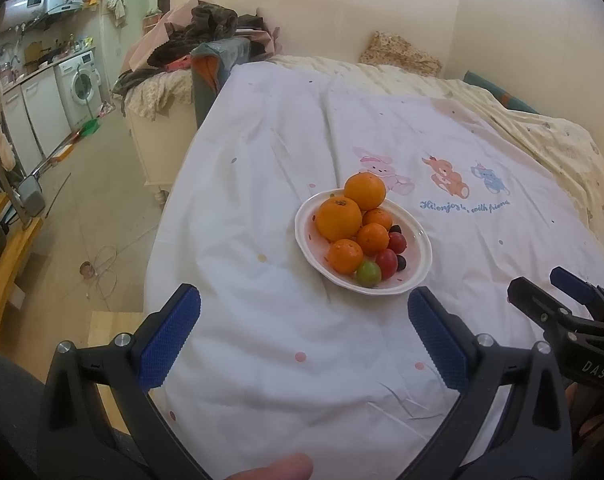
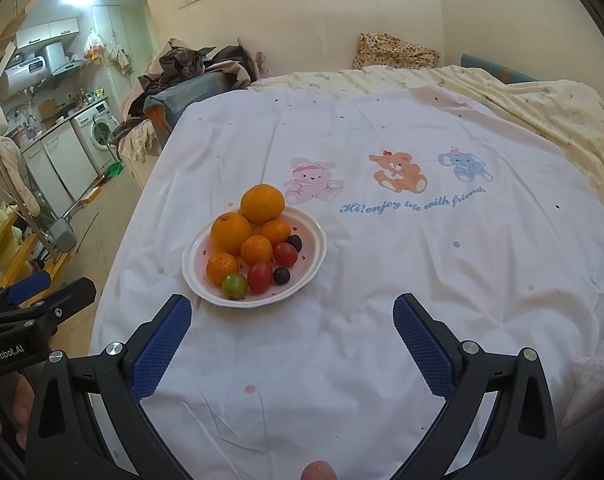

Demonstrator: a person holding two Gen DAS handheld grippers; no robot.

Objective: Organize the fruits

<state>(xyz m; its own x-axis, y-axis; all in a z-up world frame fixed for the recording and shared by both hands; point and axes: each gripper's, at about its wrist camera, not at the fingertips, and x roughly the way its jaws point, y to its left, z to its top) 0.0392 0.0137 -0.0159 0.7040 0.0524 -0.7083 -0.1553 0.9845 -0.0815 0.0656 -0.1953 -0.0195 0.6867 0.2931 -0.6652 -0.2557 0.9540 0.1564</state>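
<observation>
A white plate point(image 1: 415, 264) point(image 2: 313, 252) sits on the white bed cover, piled with several oranges point(image 1: 339, 218) point(image 2: 230, 233), two red tomatoes point(image 1: 386, 263) point(image 2: 260, 277), a green tomato point(image 1: 368, 274) point(image 2: 234, 285) and dark grapes point(image 2: 281, 275). One large orange point(image 1: 364, 191) point(image 2: 262, 203) rests at the plate's far rim. My left gripper point(image 1: 303, 302) hovers open just short of the plate, nothing between its blue pads. My right gripper point(image 2: 292, 314) is open too, near the plate's front right, and shows at the right edge of the left wrist view point(image 1: 541, 292).
The bed cover point(image 2: 381, 280) carries a cartoon animal print behind the plate. A yellow quilt point(image 2: 541, 112) and pillow lie at the far right. Left of the bed are a clothes pile point(image 1: 206, 32), floor, a washing machine point(image 1: 82, 80) and wooden furniture point(image 1: 6, 264).
</observation>
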